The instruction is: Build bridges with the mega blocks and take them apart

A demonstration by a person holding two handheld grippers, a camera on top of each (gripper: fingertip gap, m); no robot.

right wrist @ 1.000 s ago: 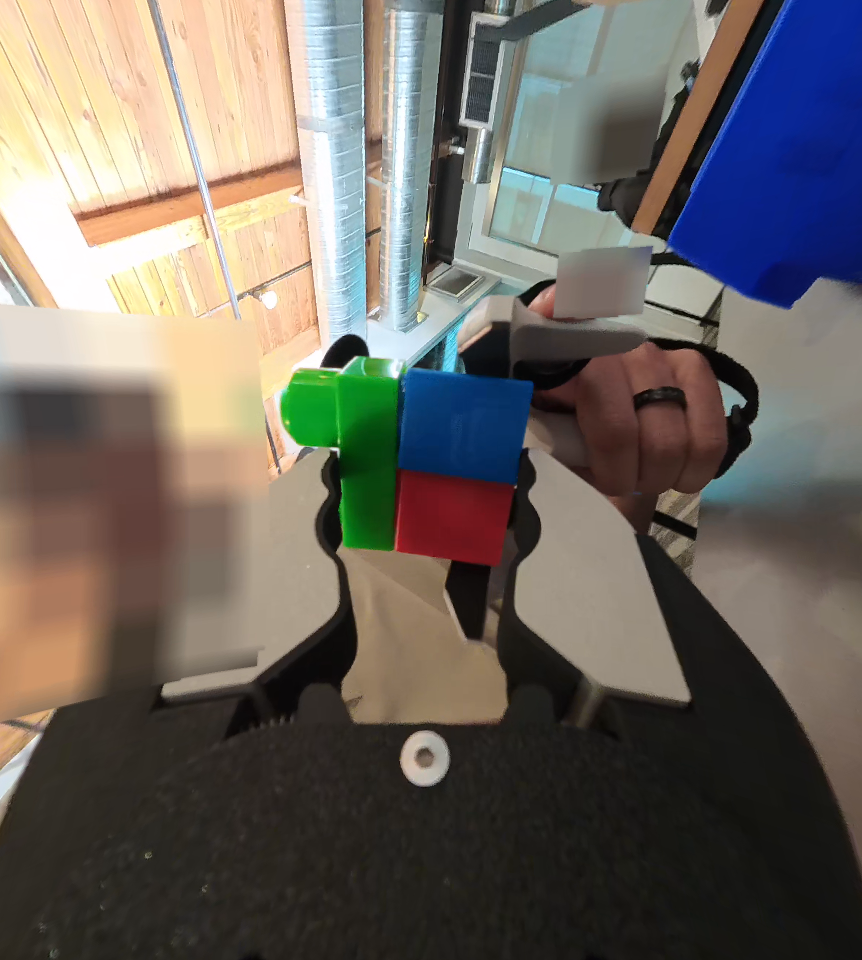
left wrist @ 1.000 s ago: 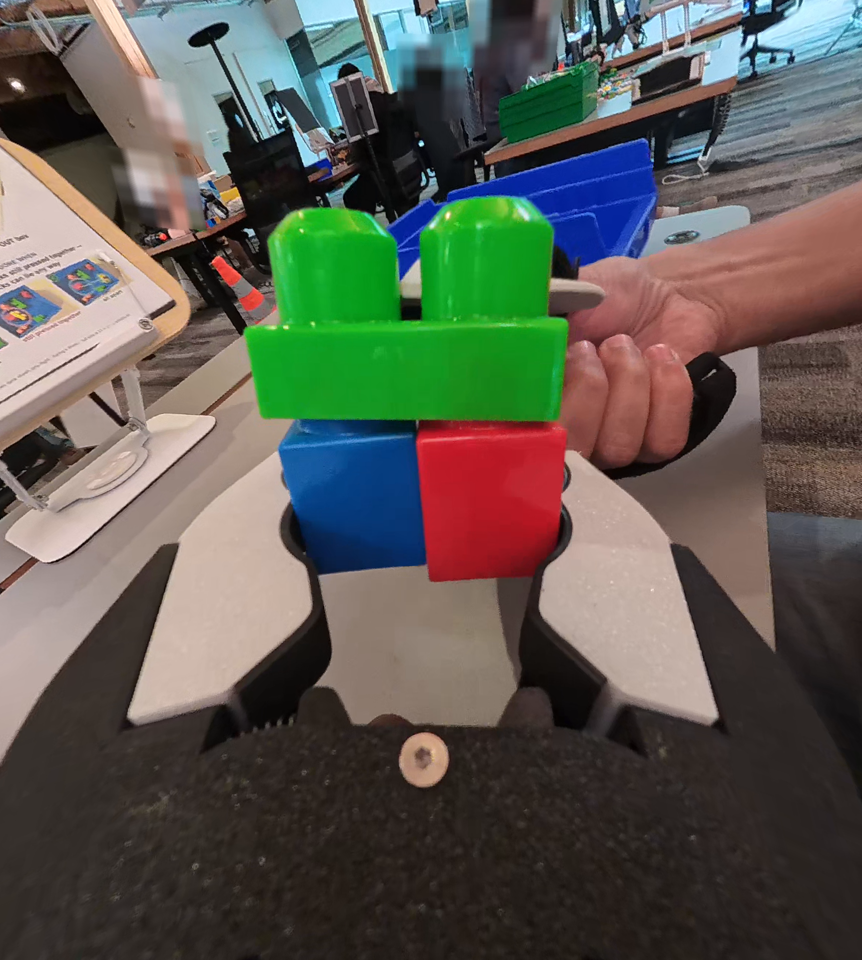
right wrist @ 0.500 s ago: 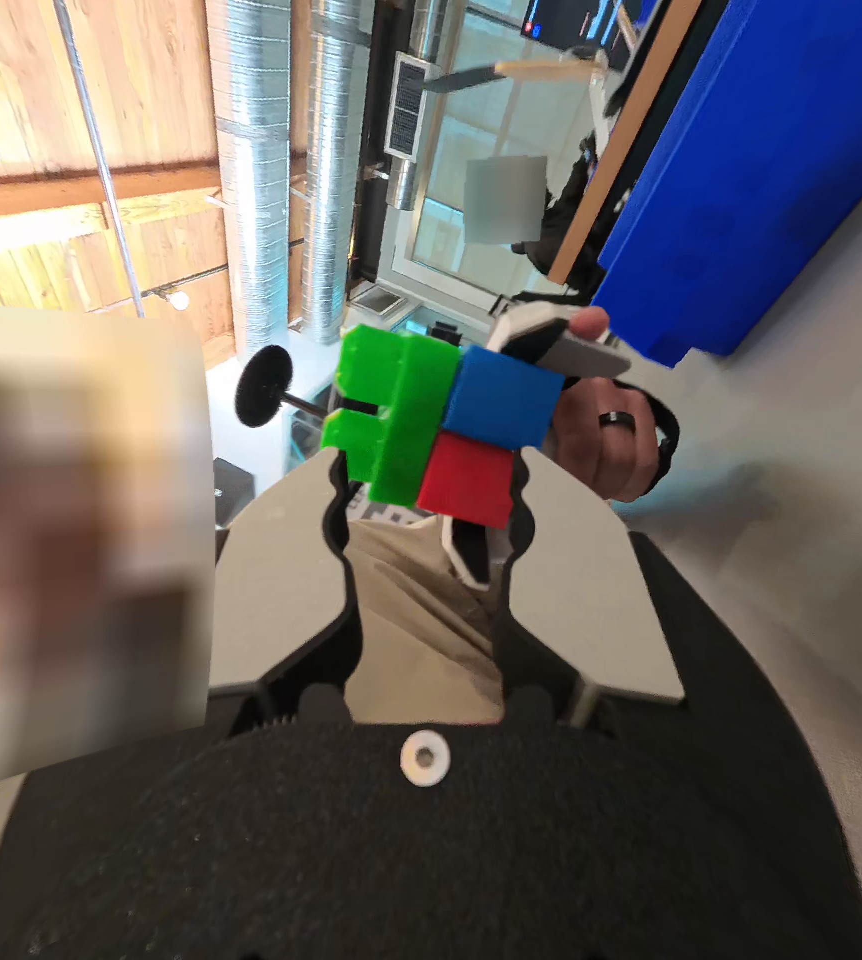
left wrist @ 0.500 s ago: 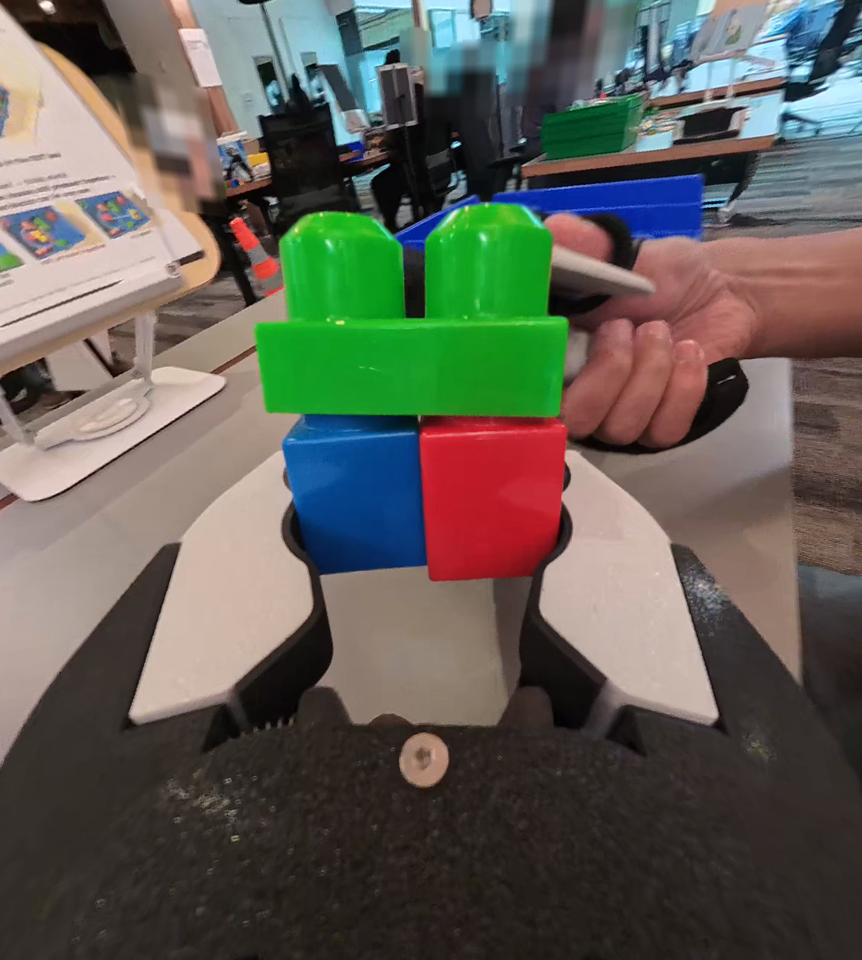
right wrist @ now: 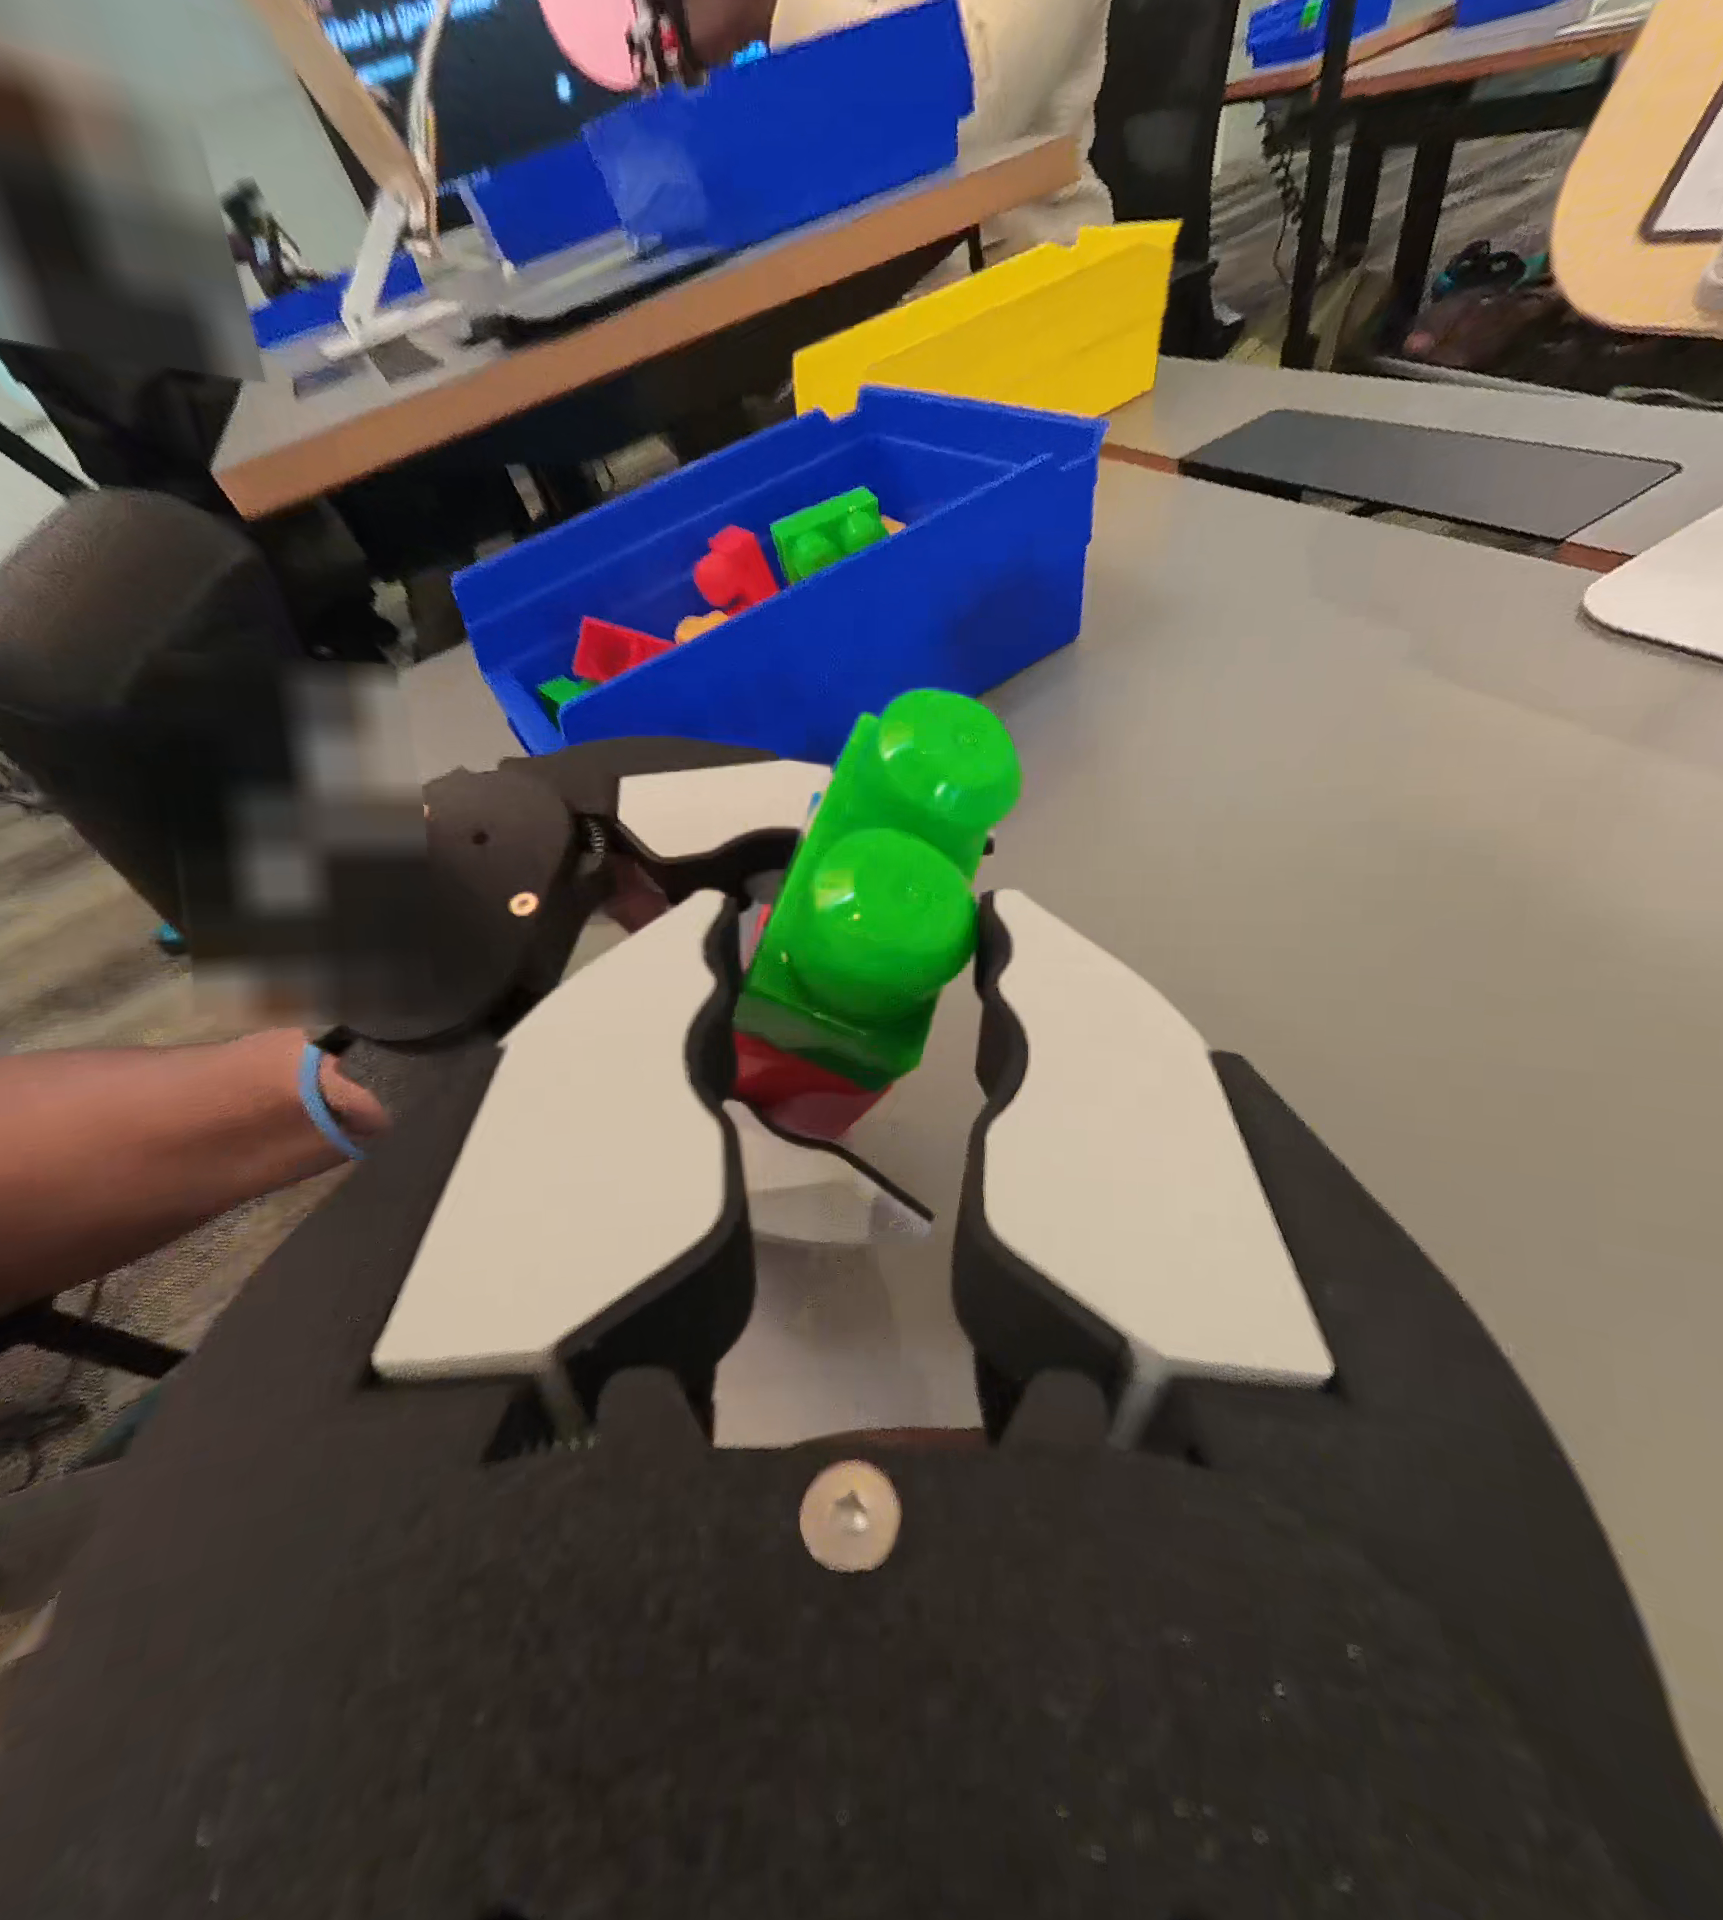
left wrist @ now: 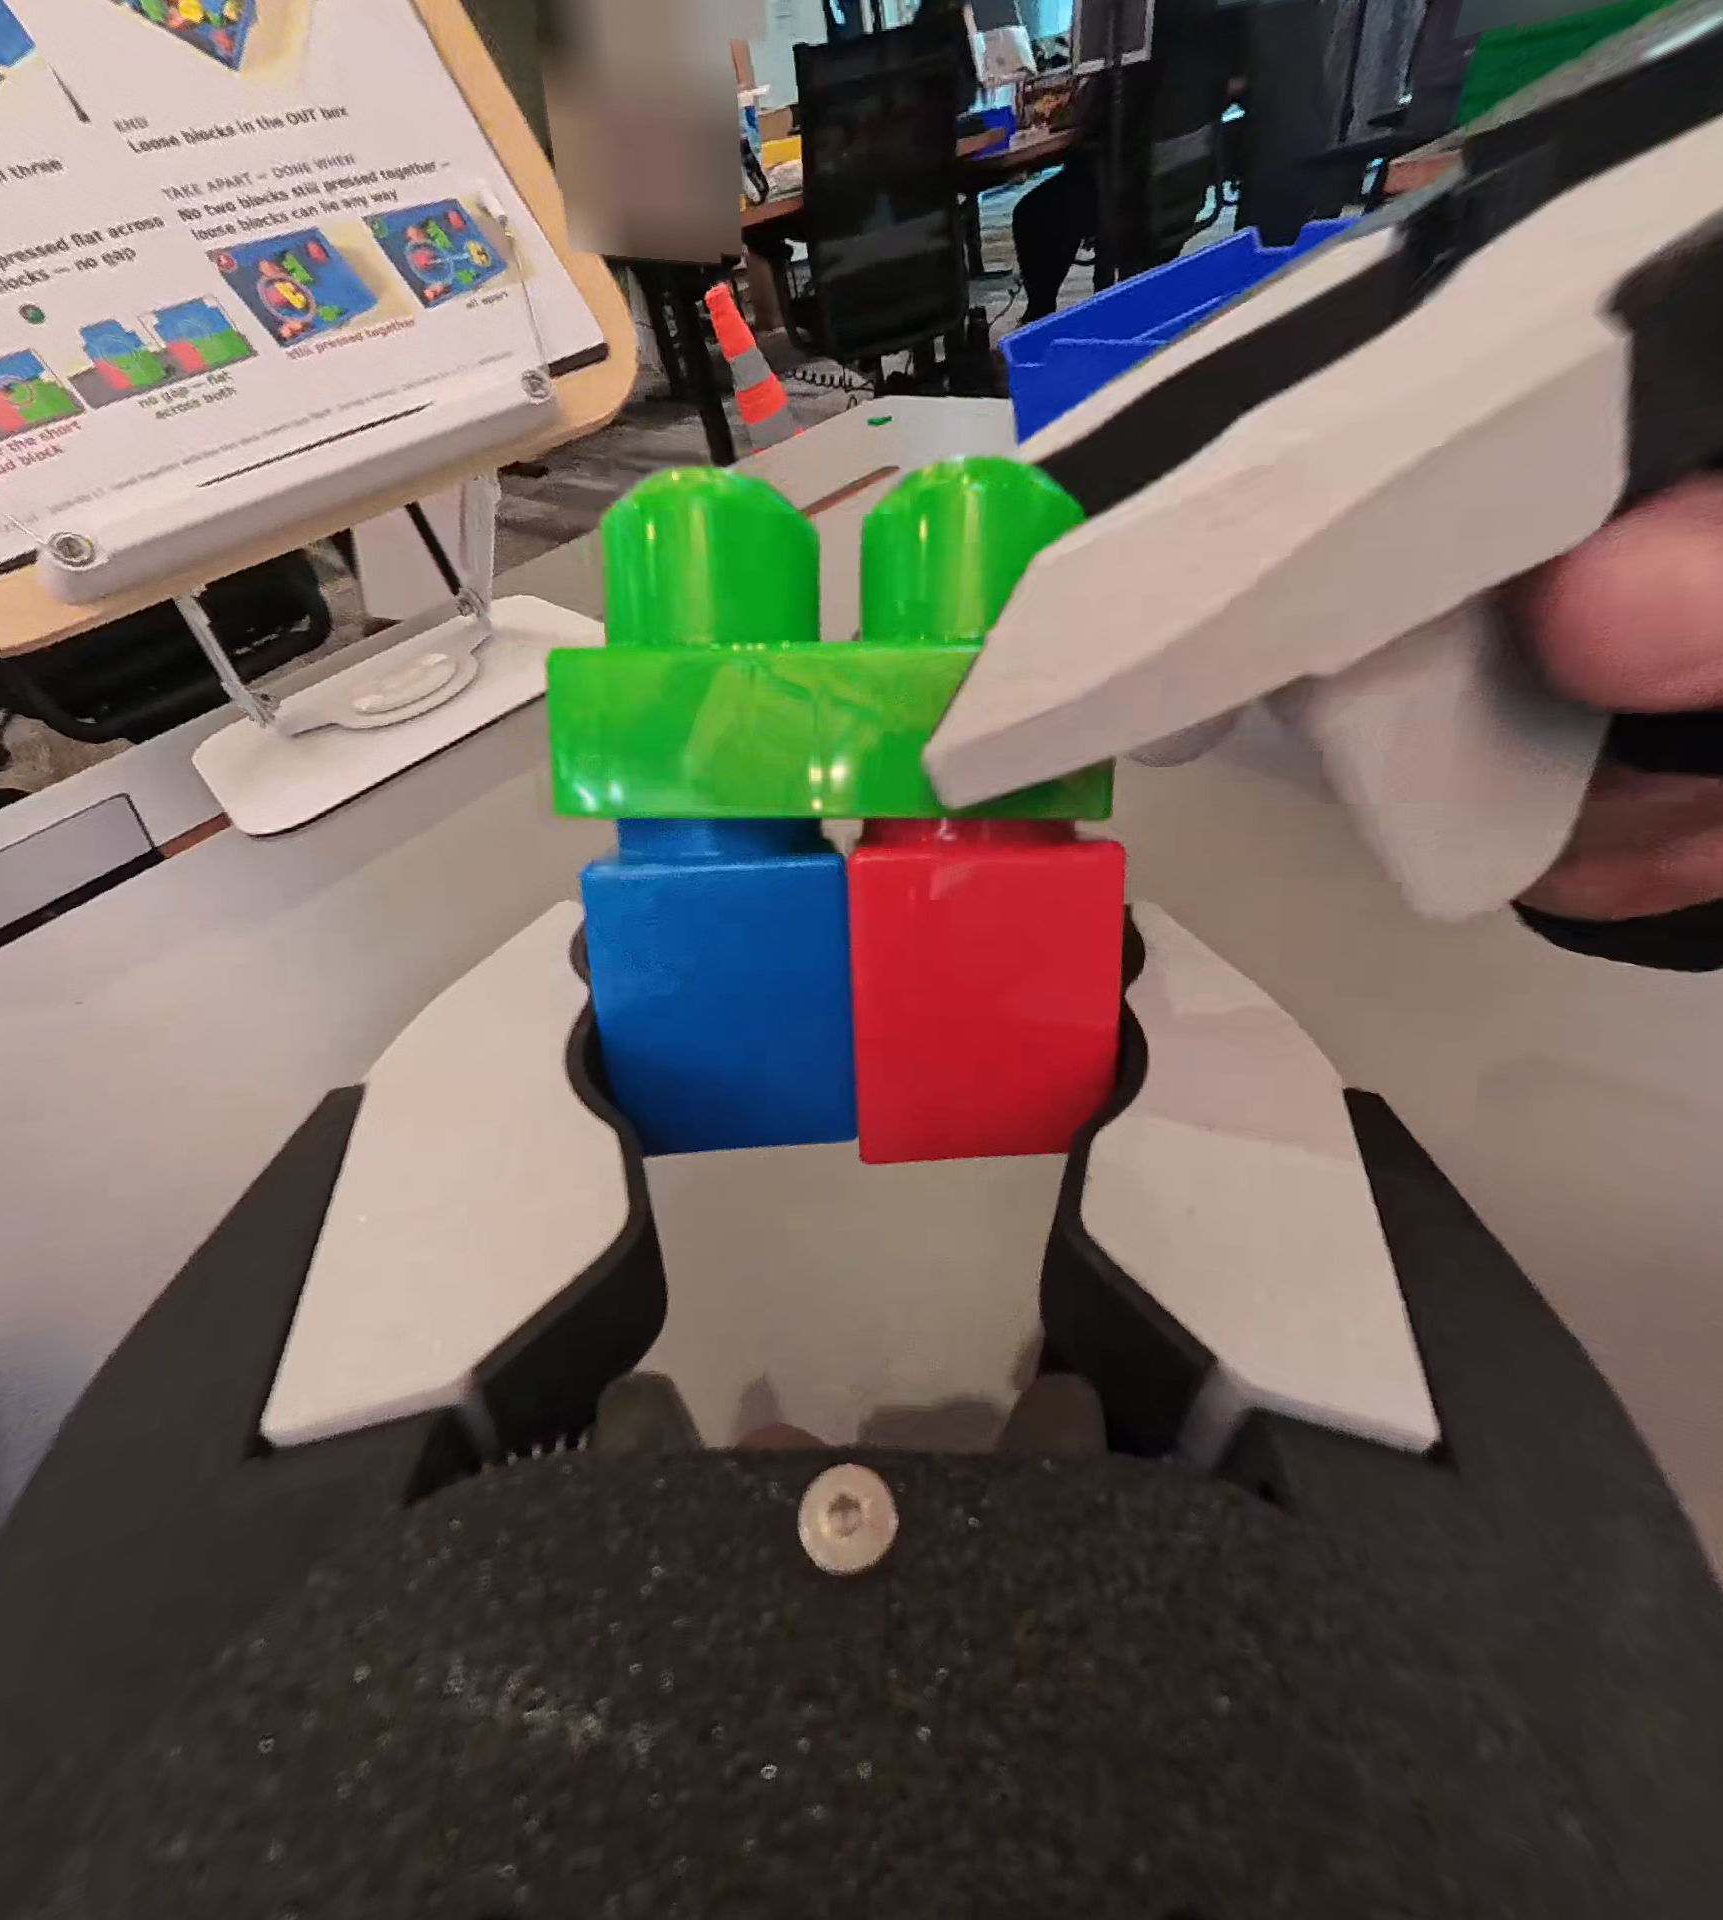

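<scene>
My left gripper [left wrist: 852, 940] is shut on a blue block [left wrist: 722, 997] and a red block [left wrist: 982, 997], held side by side above the grey table [left wrist: 1459, 1091]. A green two-stud block [left wrist: 732, 727] bridges them. It sits slightly raised, so the lower blocks' studs show beneath it. My right gripper [right wrist: 857, 914] comes down from above with a finger on each long side of the green block [right wrist: 878, 925], shut on it. One of its white fingers [left wrist: 1200, 623] covers the green block's right end. The red block [right wrist: 805, 1091] shows below the green one; the blue one is hidden there.
A blue bin [right wrist: 815, 665] with several loose blocks stands on the table beyond the grippers, and a yellow bin [right wrist: 992, 312] stands behind it. An instruction board [left wrist: 213, 260] on a white stand [left wrist: 379, 707] is at the far left. Chairs and other desks stand past the table edge. One gripper's finger ends stand about 5 cm off the other's.
My right gripper swung from the far side to above the bridge and closed on the green block. The green block has lifted slightly off the blue and red blocks.
</scene>
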